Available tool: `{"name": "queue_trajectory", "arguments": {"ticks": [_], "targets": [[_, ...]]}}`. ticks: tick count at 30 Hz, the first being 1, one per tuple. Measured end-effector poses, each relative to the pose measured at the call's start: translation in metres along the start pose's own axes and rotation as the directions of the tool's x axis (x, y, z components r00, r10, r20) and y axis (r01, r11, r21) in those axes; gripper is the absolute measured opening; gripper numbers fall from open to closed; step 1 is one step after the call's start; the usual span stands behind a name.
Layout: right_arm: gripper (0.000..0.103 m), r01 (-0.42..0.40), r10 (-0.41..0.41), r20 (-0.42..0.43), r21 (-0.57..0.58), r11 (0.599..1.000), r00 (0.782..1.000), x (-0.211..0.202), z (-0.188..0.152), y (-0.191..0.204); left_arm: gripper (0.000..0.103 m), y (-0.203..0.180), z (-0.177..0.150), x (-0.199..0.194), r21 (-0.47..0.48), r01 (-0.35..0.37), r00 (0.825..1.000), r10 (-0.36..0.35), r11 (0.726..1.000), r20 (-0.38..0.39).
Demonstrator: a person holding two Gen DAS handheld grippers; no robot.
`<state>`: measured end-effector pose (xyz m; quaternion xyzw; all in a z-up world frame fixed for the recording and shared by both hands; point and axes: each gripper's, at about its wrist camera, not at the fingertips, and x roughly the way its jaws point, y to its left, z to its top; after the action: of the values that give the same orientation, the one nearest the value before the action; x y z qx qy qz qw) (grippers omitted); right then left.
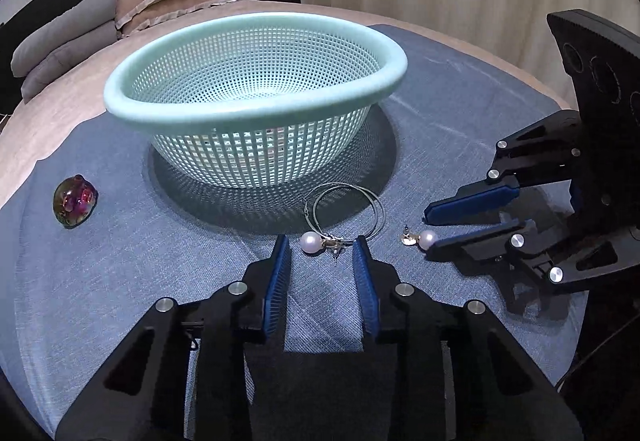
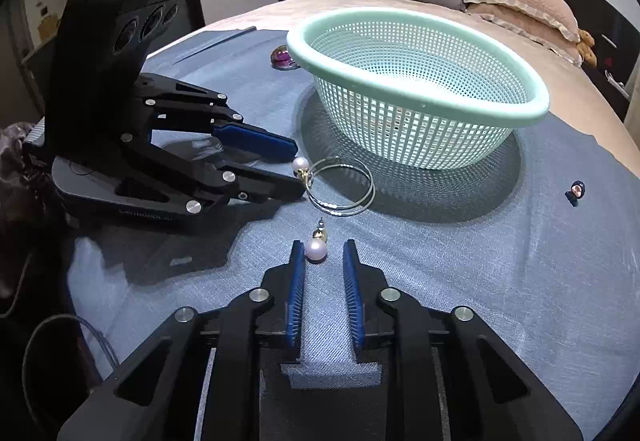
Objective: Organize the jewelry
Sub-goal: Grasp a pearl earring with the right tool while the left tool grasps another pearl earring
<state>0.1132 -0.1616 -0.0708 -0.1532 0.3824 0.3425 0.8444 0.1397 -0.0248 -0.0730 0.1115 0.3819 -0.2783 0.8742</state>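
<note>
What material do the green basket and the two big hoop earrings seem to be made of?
Green basket: most likely molded plastic, matte mint, judging by its uniform grid of holes and thick rolled rim. Hoop earrings: probably thin metal wire, polished silver or pale gold, since they glint brightly.

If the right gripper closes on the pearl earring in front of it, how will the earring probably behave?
The pearl earring is round and glossy, so it may slip or roll from the right gripper, whose open jaws sit around it. It looks small and light, so a nudge could push it across the blue cloth. Its thin post could bend.
</note>
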Motion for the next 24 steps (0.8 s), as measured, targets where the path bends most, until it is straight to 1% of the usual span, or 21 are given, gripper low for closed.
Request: {"name": "queue_trajectory", "arguments": {"ticks": [1, 2, 7, 10, 13, 16, 19, 20, 22, 23, 24], "targets": [[0.012, -0.001, 0.001, 0.001, -0.002, 1.0, 1.0, -0.001, -0.001, 0.0, 0.023, 0.0, 0.001, 0.001, -0.003, 0.012, 1.0, -0.012, 1.0, -0.004], [0.01, -0.001, 0.001, 0.001, -0.006, 1.0, 1.0, -0.002, -0.003, 0.0, 0.023, 0.0, 0.001, 0.001, -0.008, 0.017, 1.0, -0.017, 1.0, -0.006], [0.009, 0.017, -0.015, 0.02, -0.056, 0.998, 1.0, -0.013, -0.007, 0.003, 0.022, -0.001, 0.0, -0.001, -0.047, 0.04, 0.999, -0.042, 0.998, -0.03], [0.009, 0.028, -0.027, 0.031, -0.05, 0.998, 0.999, -0.018, -0.007, 0.0, 0.003, -0.005, -0.001, -0.006, -0.039, 0.053, 0.997, -0.055, 0.998, -0.052], [0.009, 0.037, -0.035, 0.066, -0.026, 0.999, 0.997, -0.028, -0.004, -0.008, 0.003, -0.008, -0.003, -0.009, -0.019, 0.036, 0.998, -0.037, 0.999, -0.06], [0.009, 0.043, -0.043, 0.1, 0.009, 0.999, 0.994, -0.04, 0.001, -0.018, 0.003, -0.002, -0.004, -0.012, -0.044, 0.029, 0.998, -0.032, 0.999, -0.061], [0.009, 0.047, -0.053, 0.13, 0.048, 0.998, 0.99, -0.051, 0.003, -0.03, 0.003, 0.004, -0.003, -0.015, -0.069, 0.043, 0.998, -0.046, 0.997, -0.044], [0.009, 0.045, -0.052, 0.137, 0.056, 0.997, 0.989, -0.054, 0.004, -0.032, 0.003, 0.004, -0.002, -0.016, -0.072, 0.054, 0.998, -0.056, 0.996, -0.03], [0.009, 0.05, -0.06, 0.154, 0.068, 0.996, 0.986, -0.059, 0.006, -0.038, 0.003, 0.001, -0.002, -0.015, -0.069, 0.054, 0.998, -0.057, 0.996, -0.03], [0.009, 0.05, -0.06, 0.158, 0.071, 0.996, 0.986, -0.06, 0.008, -0.039, 0.011, -0.001, -0.002, -0.013, -0.063, 0.053, 0.998, -0.056, 0.997, -0.039], [0.009, 0.051, -0.062, 0.162, 0.074, 0.996, 0.985, -0.061, 0.008, -0.04, 0.016, -0.003, -0.002, -0.01, -0.062, 0.055, 0.997, -0.058, 0.997, -0.047]]}}
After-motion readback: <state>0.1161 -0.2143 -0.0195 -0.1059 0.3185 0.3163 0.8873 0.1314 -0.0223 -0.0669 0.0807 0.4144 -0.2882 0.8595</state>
